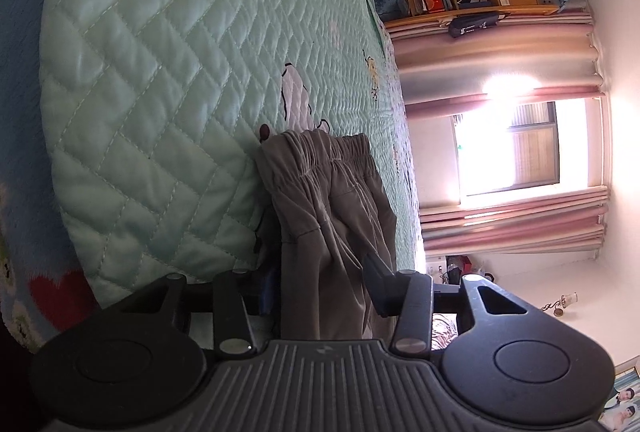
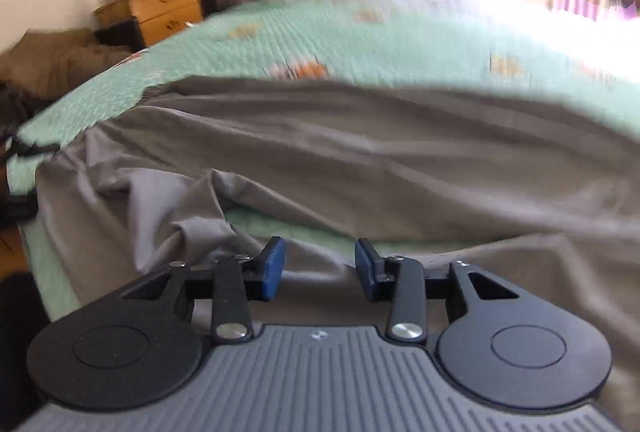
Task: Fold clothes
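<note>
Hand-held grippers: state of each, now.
Left hand-held gripper: grey elastic-waist trousers between its jaws; grip cannot be told.
Right hand-held gripper: open, holding nothing.

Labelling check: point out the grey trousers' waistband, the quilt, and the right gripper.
grey trousers (image 1: 320, 152): left wrist view, on the gathered elastic waistband.
quilt (image 1: 160, 72): left wrist view, bare green quilted top.
right gripper (image 2: 319, 266): right wrist view, midway between the blue-padded fingertips.

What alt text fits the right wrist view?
The right gripper, jaws apart with nothing between its blue pads, hovers over wrinkled grey-brown fabric trousers spread on a mint-green quilted bedspread. A wooden drawer unit stands behind, blurred.
</note>
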A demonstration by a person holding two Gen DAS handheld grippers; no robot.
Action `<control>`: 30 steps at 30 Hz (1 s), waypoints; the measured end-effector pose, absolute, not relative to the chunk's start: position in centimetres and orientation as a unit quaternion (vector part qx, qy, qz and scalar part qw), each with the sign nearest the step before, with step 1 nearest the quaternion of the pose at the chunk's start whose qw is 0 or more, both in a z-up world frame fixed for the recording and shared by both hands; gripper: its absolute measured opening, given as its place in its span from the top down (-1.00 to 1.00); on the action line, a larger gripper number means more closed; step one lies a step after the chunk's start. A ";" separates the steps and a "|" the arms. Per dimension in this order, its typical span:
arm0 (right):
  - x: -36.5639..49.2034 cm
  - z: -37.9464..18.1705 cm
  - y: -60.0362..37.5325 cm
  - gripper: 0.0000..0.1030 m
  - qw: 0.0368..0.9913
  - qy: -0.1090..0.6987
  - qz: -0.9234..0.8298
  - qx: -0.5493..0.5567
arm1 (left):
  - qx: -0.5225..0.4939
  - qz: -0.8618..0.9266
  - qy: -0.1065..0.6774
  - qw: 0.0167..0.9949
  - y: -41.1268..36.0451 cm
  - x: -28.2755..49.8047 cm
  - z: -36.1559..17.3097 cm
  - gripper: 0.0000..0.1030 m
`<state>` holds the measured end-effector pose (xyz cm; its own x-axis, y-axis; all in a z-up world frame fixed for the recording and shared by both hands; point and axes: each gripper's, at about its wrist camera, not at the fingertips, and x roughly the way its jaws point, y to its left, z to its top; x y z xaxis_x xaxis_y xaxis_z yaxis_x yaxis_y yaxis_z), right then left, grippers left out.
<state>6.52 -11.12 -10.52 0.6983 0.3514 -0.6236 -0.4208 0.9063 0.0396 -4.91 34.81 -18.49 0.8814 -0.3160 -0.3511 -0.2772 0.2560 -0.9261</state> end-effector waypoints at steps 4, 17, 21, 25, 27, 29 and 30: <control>7.5 -10.1 -8.2 0.19 0.917 0.296 0.214 -0.161 | -0.615 -0.013 0.242 0.750 34.8 -4.7 -18.4 0.08; 7.1 -15.0 -1.3 0.98 0.843 0.217 0.191 -0.454 | -0.628 0.000 0.235 0.742 34.6 -2.6 -17.7 0.72; 2.0 -14.4 -2.0 0.98 0.841 0.164 0.188 -0.481 | -0.608 -0.001 0.215 0.764 33.4 -4.9 -16.9 0.74; 1.6 -16.1 -2.4 0.97 0.826 0.183 0.187 -0.499 | -0.615 0.015 0.223 0.756 33.2 -6.0 -18.0 0.75; 1.5 -15.6 -2.0 0.96 0.830 0.177 0.183 -0.497 | -0.628 0.017 0.234 0.742 33.9 -6.0 -18.7 0.75; 1.7 -15.5 -1.8 0.92 0.829 0.179 0.182 -0.498 | -0.638 0.014 0.239 0.732 34.3 -5.8 -18.9 0.72; 1.8 -15.5 -1.7 0.92 0.826 0.181 0.180 -0.502 | -0.636 0.013 0.243 0.732 34.4 -5.8 -18.7 0.71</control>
